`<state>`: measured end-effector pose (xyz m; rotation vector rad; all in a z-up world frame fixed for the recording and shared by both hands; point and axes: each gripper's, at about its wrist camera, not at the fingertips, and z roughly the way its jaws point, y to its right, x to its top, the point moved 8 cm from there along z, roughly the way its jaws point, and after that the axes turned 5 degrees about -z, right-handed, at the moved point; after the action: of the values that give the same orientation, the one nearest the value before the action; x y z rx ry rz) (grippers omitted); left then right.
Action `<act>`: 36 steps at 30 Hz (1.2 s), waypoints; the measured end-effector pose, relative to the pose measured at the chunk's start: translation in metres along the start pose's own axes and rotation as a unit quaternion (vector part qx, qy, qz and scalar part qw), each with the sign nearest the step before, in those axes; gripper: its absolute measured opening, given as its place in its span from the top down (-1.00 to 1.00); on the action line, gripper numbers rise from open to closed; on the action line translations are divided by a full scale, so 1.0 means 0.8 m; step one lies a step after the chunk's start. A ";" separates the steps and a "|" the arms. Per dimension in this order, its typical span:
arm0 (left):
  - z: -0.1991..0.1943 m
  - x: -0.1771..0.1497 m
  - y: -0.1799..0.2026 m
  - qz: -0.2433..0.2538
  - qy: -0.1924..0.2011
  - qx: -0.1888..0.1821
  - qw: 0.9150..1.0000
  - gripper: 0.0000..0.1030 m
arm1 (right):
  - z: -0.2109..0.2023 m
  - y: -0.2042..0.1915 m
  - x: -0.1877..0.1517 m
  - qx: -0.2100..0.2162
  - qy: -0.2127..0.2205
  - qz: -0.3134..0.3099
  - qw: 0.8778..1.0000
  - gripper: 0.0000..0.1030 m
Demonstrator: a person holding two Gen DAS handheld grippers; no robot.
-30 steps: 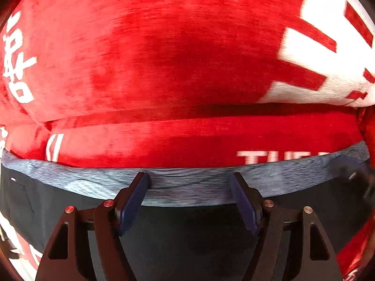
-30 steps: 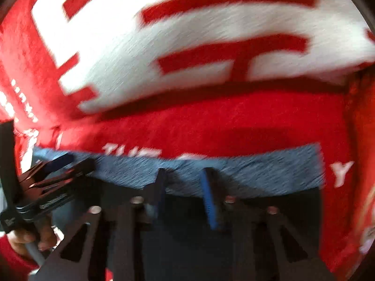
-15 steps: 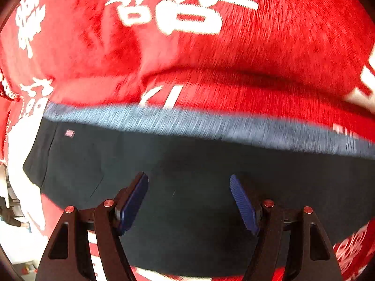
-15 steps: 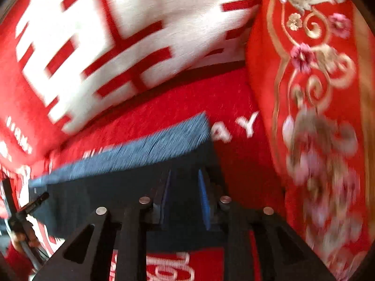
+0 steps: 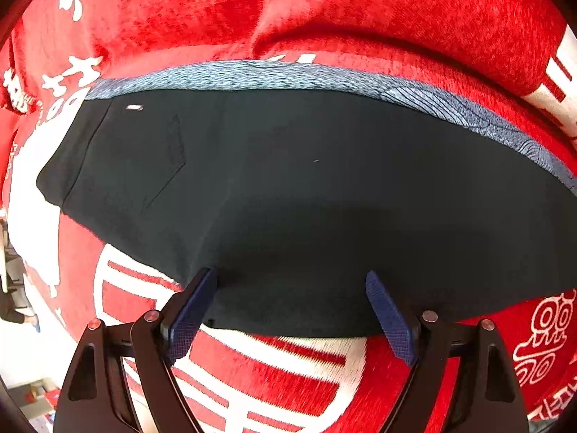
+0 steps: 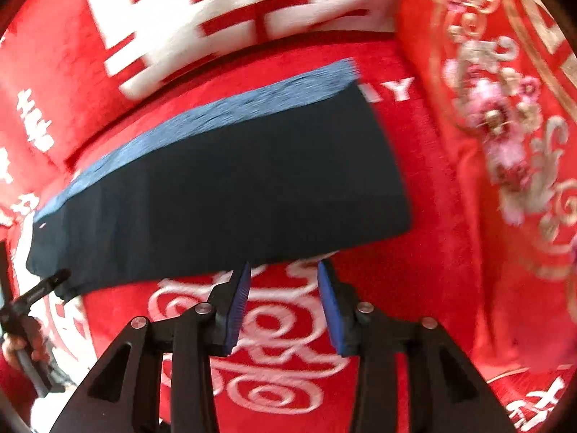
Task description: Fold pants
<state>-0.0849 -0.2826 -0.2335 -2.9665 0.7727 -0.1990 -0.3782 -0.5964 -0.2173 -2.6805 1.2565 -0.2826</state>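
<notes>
Left wrist view: dark navy folded pants with a heathered blue-grey waistband (image 5: 306, 187) lie flat on a red plush blanket with white characters (image 5: 432, 18). My left gripper (image 5: 290, 301), jaws spread wide and holding nothing, sits over the pants' near edge.

Right wrist view: the same pants (image 6: 223, 187), waistband on the far side. My right gripper (image 6: 283, 299), jaws parted and empty, hangs just short of the near edge. An embroidered red cushion (image 6: 505, 126) lies to the right.
</notes>
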 end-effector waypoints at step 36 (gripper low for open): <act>0.037 0.053 -0.164 -0.001 -0.006 -0.098 0.995 -0.67 | 0.151 -0.404 -0.068 0.291 -0.074 0.141 0.944 0.10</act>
<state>0.0194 -0.1883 -0.2454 -3.1485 0.8337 -0.1116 -0.1442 -0.3415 -0.2654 -1.9646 1.2482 -0.3412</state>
